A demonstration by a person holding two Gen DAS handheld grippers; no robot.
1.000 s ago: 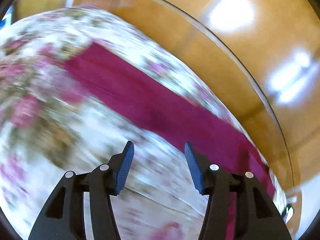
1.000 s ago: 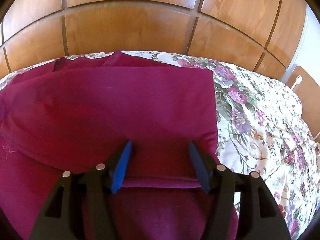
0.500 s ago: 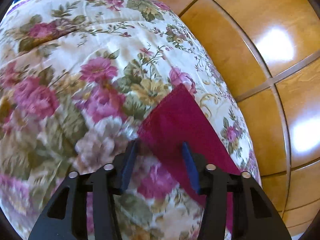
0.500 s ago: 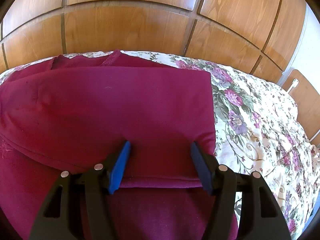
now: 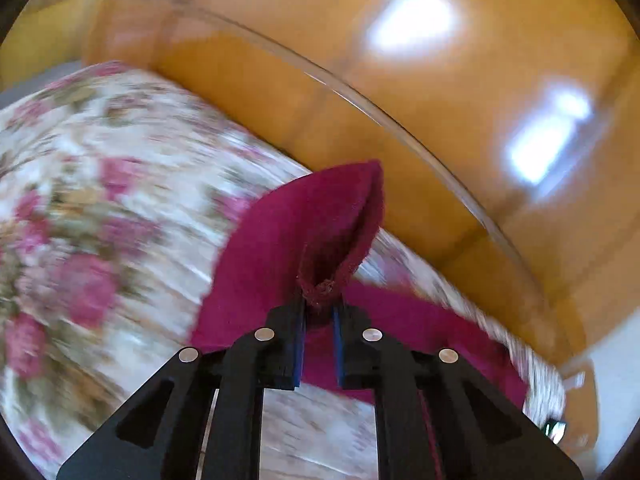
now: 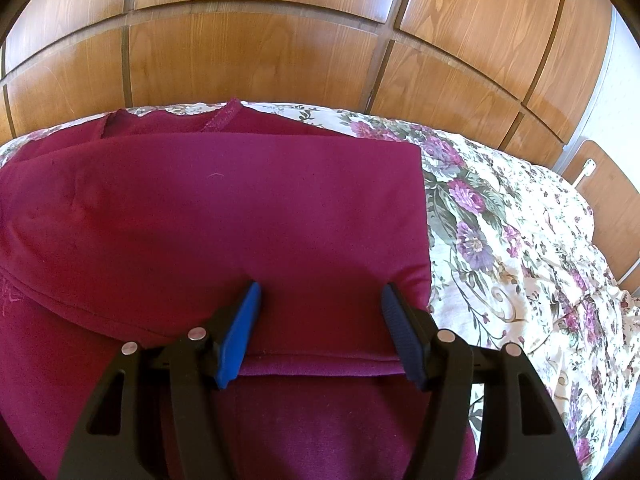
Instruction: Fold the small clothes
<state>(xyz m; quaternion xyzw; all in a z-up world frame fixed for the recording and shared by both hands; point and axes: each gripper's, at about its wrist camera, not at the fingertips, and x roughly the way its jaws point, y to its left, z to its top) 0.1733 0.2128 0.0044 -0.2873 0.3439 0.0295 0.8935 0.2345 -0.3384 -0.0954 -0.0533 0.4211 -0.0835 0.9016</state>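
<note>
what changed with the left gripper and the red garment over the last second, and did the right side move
The left gripper, open over the floral bedspread before, is closing on a corner of the maroon garment and has lifted it. The right gripper stayed open over the folded part, unmoved.

A bed with a flowered cover (image 6: 500,240) carries a dark red garment (image 6: 224,216), folded over itself, lying from the centre toward nine o'clock.

Left tool (image 5: 319,308) closing, apparently pinching cloth amid blur, right tool (image 6: 320,316) spread, tilted down
</note>
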